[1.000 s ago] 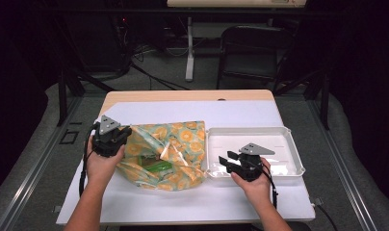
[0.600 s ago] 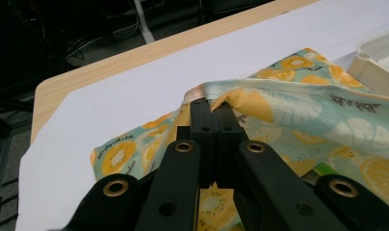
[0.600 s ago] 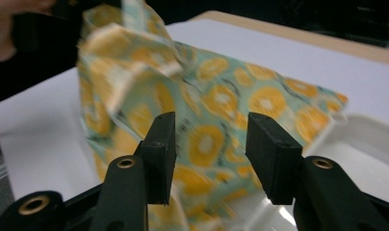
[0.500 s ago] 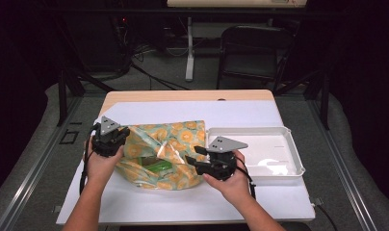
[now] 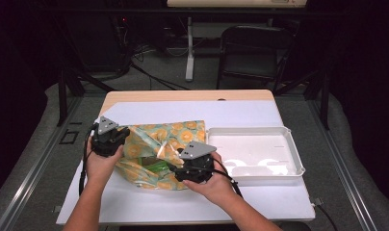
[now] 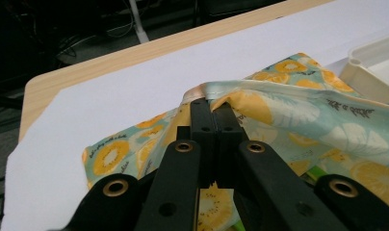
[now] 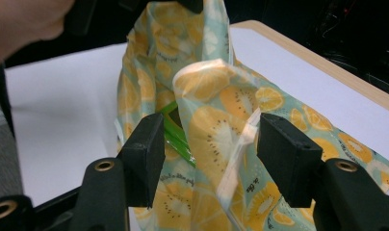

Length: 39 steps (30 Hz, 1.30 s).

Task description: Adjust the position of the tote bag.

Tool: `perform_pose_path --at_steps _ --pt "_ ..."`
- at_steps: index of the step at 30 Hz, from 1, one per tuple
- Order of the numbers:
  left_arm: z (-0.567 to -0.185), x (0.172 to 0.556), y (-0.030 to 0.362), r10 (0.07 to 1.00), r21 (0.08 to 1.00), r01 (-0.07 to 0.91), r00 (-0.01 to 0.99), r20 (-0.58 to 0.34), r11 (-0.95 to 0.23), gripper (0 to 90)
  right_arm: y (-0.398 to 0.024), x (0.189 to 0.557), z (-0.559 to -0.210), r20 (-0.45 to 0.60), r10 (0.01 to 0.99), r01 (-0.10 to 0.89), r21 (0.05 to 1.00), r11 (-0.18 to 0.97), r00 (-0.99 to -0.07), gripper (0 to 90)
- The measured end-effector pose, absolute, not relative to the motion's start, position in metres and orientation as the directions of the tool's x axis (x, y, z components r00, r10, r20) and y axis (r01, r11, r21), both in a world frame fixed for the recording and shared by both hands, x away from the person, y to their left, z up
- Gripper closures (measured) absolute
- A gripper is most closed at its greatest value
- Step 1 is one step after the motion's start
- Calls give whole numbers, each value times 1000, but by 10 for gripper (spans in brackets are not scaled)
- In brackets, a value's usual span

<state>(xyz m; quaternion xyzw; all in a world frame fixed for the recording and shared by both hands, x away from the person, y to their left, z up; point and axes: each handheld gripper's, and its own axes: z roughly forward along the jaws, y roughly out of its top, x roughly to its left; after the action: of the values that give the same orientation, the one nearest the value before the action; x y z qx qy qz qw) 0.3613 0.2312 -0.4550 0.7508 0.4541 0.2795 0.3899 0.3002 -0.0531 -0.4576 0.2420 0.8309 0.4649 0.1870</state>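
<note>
A teal plastic bag [image 5: 183, 132] printed with orange and kiwi slices lies on the white sheet, its mouth facing the person. My left gripper [image 5: 126, 136] is at the bag's left side, shut on its top edge [image 6: 213, 103] and holding it lifted. My right gripper [image 5: 172, 166] is at the bag's front. Its jaws have just been opening and now stand wide [image 7: 209, 139], either side of a raised flap of the bag [image 7: 207, 86] without pressing on it. Something green [image 7: 175, 132] shows inside the mouth.
A white plastic tray [image 5: 252, 144] lies to the right of the bag, its corner near the fabric [image 6: 370, 67]. The white sheet [image 5: 183, 113] covers most of the wooden table [image 5: 183, 95]. A chair [image 5: 252, 53] stands behind on the dark floor.
My right gripper has moved left from above the tray to the bag's front edge, and its jaws stand wider. The left gripper has stayed on the bag's edge.
</note>
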Motion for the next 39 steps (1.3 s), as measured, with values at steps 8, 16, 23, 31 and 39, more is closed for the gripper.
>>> perform_pose_path --at_steps 8,16,23,31,39 --pt "-454 361 235 906 848 456 418 64 -270 899 -47 314 -459 -106 597 244 845 475 -795 787" --pt "-453 360 237 910 849 453 409 71 -270 900 -64 343 -457 -34 693 330 862 385 -720 872" --pt "-452 359 236 908 854 444 413 73 -271 900 -70 373 -473 39 734 456 805 379 -678 858" --pt "-453 359 239 912 854 448 404 71 -265 900 -68 375 -485 86 738 510 776 372 -670 642" --pt "-453 359 240 914 858 444 402 64 -256 900 -73 363 -469 88 720 466 814 346 -689 504"
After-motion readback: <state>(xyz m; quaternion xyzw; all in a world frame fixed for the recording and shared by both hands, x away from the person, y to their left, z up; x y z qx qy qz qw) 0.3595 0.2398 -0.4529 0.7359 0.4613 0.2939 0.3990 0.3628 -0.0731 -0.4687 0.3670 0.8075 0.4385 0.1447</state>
